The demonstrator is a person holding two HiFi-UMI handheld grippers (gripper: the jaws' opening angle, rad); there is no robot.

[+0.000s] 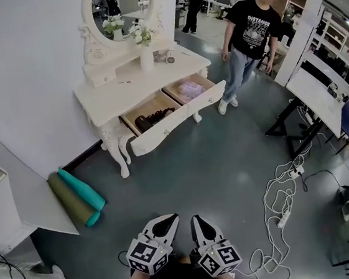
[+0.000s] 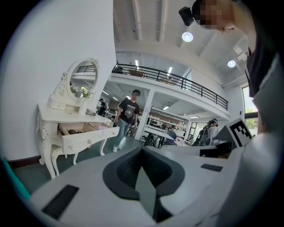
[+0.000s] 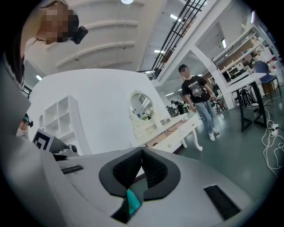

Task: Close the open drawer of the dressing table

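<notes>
Both jaw pairs closed, empty: left gripper (image 1: 164, 222), right gripper (image 1: 197, 222) | dressing table (image 1: 122, 93) well apart, ahead | open drawer (image 1: 161, 133) and neighbouring drawer (image 1: 207, 97) pulled out toward them

Dressing table (image 1: 125, 91): against the wall.
Mirror (image 1: 122, 1): at the back of the tabletop, with a vase (image 1: 146, 57) before it.
Left drawer (image 1: 161, 128) and right drawer (image 1: 204, 95): side by side, both pulled out in front.
Rolled mats (image 1: 78, 197): on the floor, left of the table, by the wall.
Person (image 1: 248, 40): standing right of the table.
Cables (image 1: 283, 211): on the floor, lower right.
</notes>
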